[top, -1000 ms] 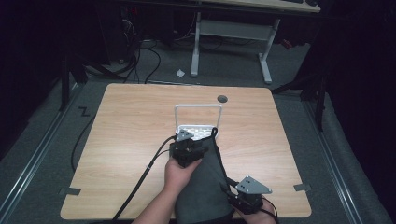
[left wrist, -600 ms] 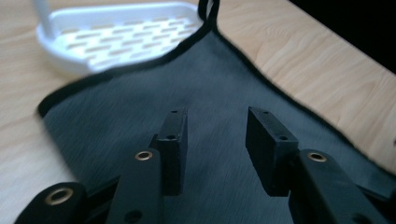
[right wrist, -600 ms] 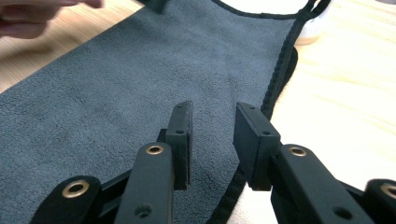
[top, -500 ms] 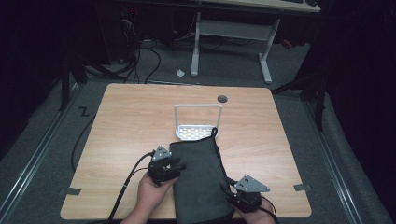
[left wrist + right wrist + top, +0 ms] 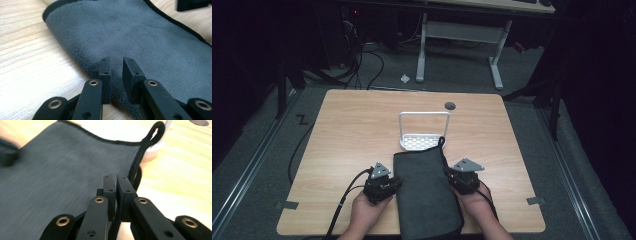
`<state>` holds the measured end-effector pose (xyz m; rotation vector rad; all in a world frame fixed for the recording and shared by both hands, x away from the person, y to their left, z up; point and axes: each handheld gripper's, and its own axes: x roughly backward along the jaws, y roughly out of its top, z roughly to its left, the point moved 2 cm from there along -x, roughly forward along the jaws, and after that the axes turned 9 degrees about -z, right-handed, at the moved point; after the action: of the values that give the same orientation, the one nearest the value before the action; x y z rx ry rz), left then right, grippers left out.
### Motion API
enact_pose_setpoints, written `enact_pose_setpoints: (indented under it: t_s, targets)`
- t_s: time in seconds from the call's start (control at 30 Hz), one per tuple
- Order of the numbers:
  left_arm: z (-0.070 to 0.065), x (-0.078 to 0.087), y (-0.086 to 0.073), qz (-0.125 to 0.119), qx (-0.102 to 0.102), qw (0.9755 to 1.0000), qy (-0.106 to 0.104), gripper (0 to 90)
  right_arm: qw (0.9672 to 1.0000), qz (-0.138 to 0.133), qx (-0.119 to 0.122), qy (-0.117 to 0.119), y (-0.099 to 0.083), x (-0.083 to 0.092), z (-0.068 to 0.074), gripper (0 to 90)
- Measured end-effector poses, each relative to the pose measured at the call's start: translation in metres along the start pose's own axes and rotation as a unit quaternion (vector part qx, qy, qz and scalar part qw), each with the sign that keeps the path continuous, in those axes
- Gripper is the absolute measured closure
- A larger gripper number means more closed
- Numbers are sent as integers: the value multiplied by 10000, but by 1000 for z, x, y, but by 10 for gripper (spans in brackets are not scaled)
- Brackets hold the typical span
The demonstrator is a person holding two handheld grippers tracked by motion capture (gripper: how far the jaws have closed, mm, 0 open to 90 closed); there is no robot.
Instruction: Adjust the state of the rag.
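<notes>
Cloth first: a dark grey folded microfibre cloth (image 5: 426,192) lies on the wooden tabletop (image 5: 347,130), long axis running away from me. My left tongs (image 5: 117,72) sit narrowly parted over its left edge. My right tongs (image 5: 117,185) pinch its black-piped right edge, just short of the white wire rack (image 5: 424,131).

- In the high view, the wooden table (image 5: 362,145) is lit evenly from above, while the floor and the room around the table are left very dark.
- Hardly any shadow is cast on the table; no strong glare is seen on it.
- The high view is soft and a little grainy, and fine detail is lost.
- In the left gripper view, the table beside the grey cloth (image 5: 140,37) is washed out pale, and the far corner of the frame is blurred.
- In the right gripper view, the cloth is smeared by blur at the left, and the table behind it is overexposed.
</notes>
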<state>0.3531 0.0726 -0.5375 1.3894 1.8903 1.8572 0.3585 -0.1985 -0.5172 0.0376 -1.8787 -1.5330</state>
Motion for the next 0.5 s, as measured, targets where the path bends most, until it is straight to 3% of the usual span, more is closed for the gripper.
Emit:
enact_pose_setpoints:
  t_s: [0.27, 0.5]
  targets:
    - [0, 2, 2, -19, 41, 9999, -109, 730, 9994, 295, 136, -85, 11, -32, -6, 868]
    - [-1, -8, -2, 162, -59, 9998, -81, 716, 9980, 600, 154, -138, 0, -40, -7, 862]
